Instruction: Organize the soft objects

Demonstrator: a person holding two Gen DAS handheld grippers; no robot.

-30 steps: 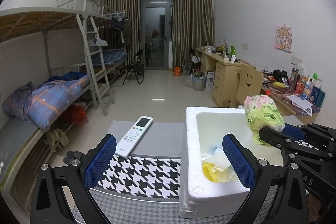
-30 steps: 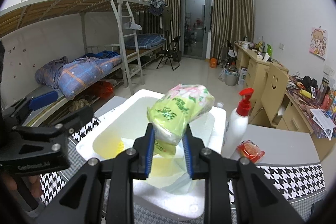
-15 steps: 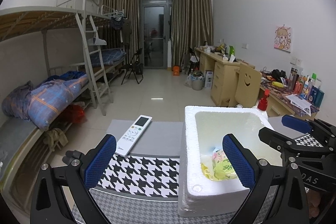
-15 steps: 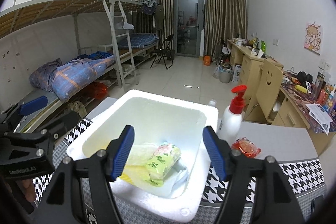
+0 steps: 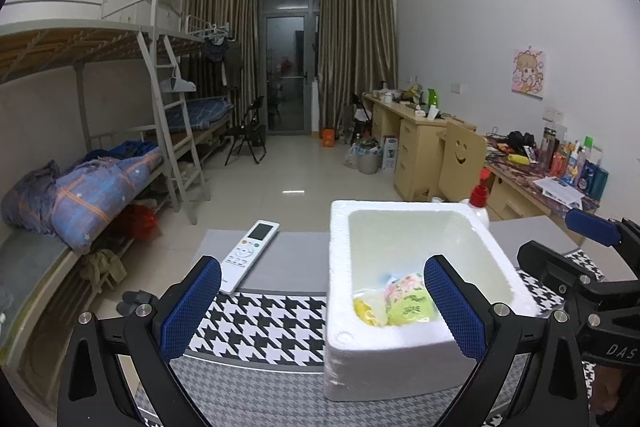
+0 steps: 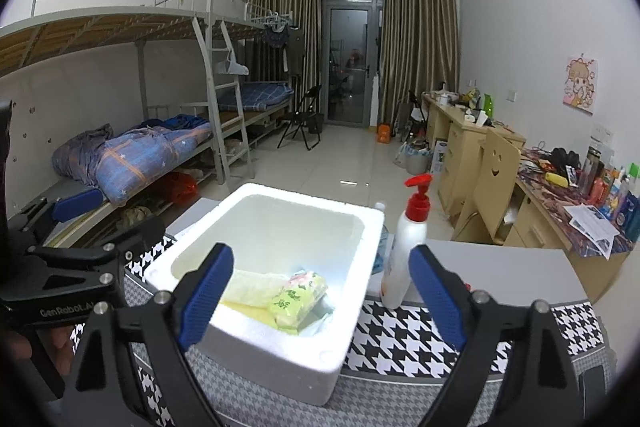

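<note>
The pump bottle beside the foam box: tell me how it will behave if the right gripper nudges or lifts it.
The pump bottle stands tall on a narrow base, so a push high up would probably tip it. Its smooth white plastic looks rigid and possibly slippery between the pads. The red pump head could snag on the foam box rim close beside it. Its fill, and so its weight, cannot be judged.

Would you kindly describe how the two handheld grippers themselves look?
Both the left gripper and the right gripper have black angular frames with silver bolts and textured blue finger pads. White lettering marks their bodies. No cables or sleeves show.
</note>
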